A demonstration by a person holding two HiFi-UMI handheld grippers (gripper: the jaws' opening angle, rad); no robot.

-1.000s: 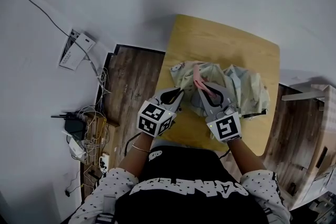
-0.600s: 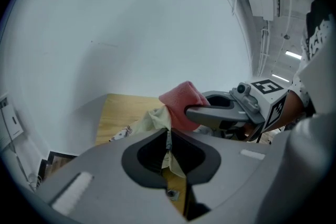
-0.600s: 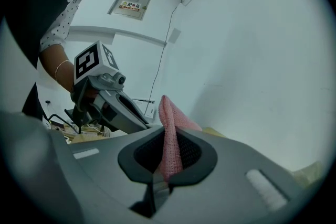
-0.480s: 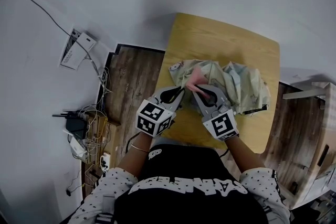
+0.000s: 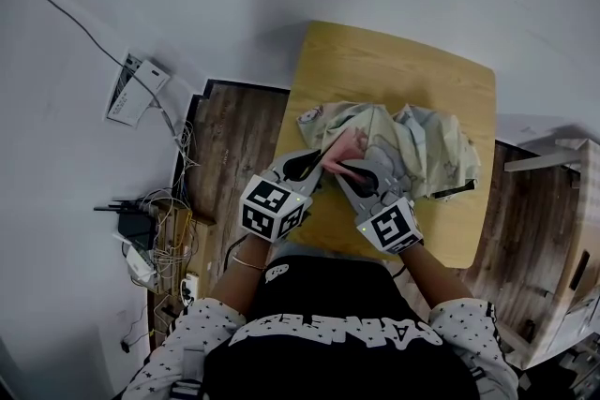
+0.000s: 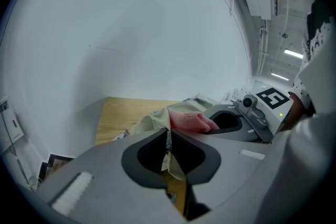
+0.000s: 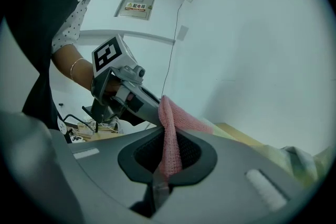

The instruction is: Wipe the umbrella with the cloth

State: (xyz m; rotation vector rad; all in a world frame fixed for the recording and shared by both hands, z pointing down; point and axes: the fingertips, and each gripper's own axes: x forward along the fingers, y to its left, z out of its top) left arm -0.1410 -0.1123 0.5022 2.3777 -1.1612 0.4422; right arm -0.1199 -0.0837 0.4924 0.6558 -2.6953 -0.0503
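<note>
A crumpled pale patterned umbrella [image 5: 412,145] lies on the wooden table [image 5: 394,70], its dark handle end [image 5: 459,192] at the right. My left gripper [image 5: 323,155] is shut on a thin fold of the umbrella fabric [image 6: 167,152] at the canopy's near-left edge. My right gripper [image 5: 336,166] is shut on a pink cloth [image 7: 169,139], which presses on the canopy [image 6: 157,120] just beside the left gripper's tip. The pink cloth [image 6: 190,121] bunches over the fabric there. The pink cloth [image 5: 345,148] shows between both gripper tips in the head view.
The table's left edge [image 5: 286,122] drops to a wood floor [image 5: 230,155] with cables and a power strip [image 5: 141,89] by the white wall. A wooden piece [image 5: 553,166] stands at the right of the table. Bare tabletop lies behind the umbrella.
My right gripper has moved left and toward me with the pink cloth, across the canopy toward the left gripper. The left gripper kept still on the fabric. The umbrella fabric has spread flatter.
</note>
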